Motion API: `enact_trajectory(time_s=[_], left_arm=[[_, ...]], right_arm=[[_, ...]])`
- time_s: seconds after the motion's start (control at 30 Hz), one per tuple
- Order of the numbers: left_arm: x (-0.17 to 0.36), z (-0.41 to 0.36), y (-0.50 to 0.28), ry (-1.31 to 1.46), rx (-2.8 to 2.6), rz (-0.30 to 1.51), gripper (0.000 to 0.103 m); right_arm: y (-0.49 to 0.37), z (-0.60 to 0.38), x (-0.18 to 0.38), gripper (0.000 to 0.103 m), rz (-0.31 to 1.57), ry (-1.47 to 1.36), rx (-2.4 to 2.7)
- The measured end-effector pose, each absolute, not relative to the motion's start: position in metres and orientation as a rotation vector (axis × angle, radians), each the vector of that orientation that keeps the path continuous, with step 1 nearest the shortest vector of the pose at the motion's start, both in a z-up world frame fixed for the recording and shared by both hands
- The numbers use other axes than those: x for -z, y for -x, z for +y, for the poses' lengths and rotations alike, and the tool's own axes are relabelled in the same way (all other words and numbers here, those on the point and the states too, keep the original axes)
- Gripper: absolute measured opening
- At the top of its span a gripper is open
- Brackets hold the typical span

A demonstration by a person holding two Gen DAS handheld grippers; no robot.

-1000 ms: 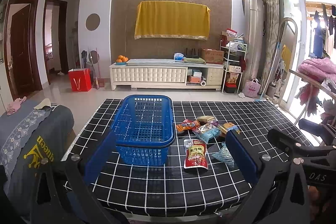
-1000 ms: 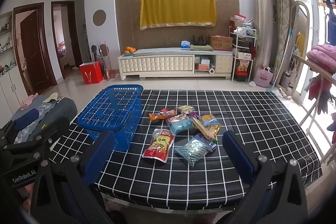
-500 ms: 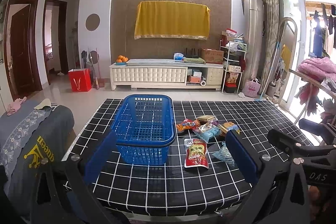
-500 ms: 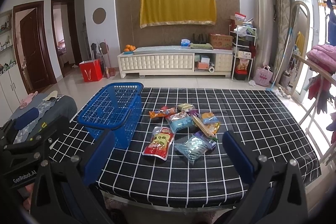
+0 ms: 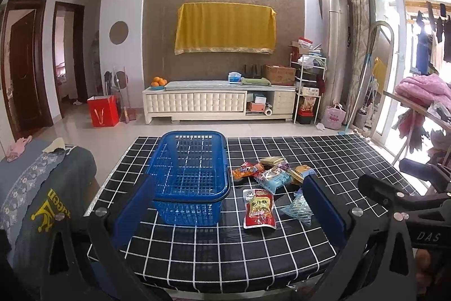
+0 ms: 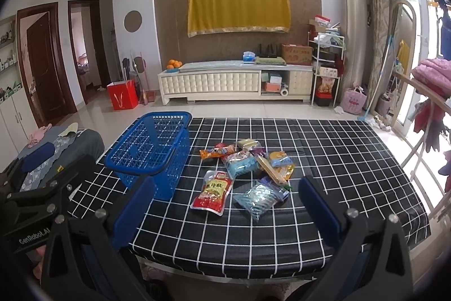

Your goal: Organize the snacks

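Observation:
An empty blue plastic basket (image 5: pixel 191 177) (image 6: pixel 152 148) stands on the left part of a table with a black grid cloth (image 5: pixel 324 157) (image 6: pixel 324 148). Right of it lie several snack packets: a red pouch (image 5: pixel 258 207) (image 6: pixel 212 193) nearest, a clear blue packet (image 5: pixel 297 206) (image 6: pixel 258 198), a light blue bag (image 6: pixel 241 164) and an orange packet (image 5: pixel 246 169) (image 6: pixel 215 153). My left gripper (image 5: pixel 228 210) hangs open near the table's front edge, facing the basket and pouch. My right gripper (image 6: pixel 225 213) is open too, before the red pouch. Both hold nothing.
A dark cushioned seat with a grey cloth (image 5: pixel 36 188) sits just left of the table. A clothes rack with pink laundry (image 5: pixel 422 92) stands to the right. Across a stretch of tiled floor are a white cabinet (image 5: pixel 220 103) and a red bag (image 5: pixel 103 114).
Both views show the table and snacks slightly higher and farther in the frame, so both grippers have eased back or lifted a little. Nothing on the table has moved.

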State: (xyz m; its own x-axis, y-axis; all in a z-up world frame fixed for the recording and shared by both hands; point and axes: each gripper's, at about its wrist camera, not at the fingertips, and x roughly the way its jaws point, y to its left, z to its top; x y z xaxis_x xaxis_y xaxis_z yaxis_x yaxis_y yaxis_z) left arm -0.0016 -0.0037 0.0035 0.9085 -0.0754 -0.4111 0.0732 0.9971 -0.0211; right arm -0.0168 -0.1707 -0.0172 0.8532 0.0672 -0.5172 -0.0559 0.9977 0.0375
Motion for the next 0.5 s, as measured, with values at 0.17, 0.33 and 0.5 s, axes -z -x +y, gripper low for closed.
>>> enact_trajectory(time_s=[0.17, 0.33, 0.5], left_arm=[[-0.008, -0.012, -0.014, -0.004, 0.102, 0.44, 0.103], [-0.014, -0.03, -0.043, -0.042, 0.133, 0.47, 0.103], [-0.006, -0.056, -0.092, -0.063, 0.189, 0.567, 0.103]], right_arm=[[0.006, -0.179, 0.013, 0.103, 0.543, -0.031, -0.062], [-0.01, -0.193, 0.007, 0.103, 0.53, -0.031, -0.04], [-0.038, -0.219, 0.017, 0.103, 0.566, -0.071, -0.006]])
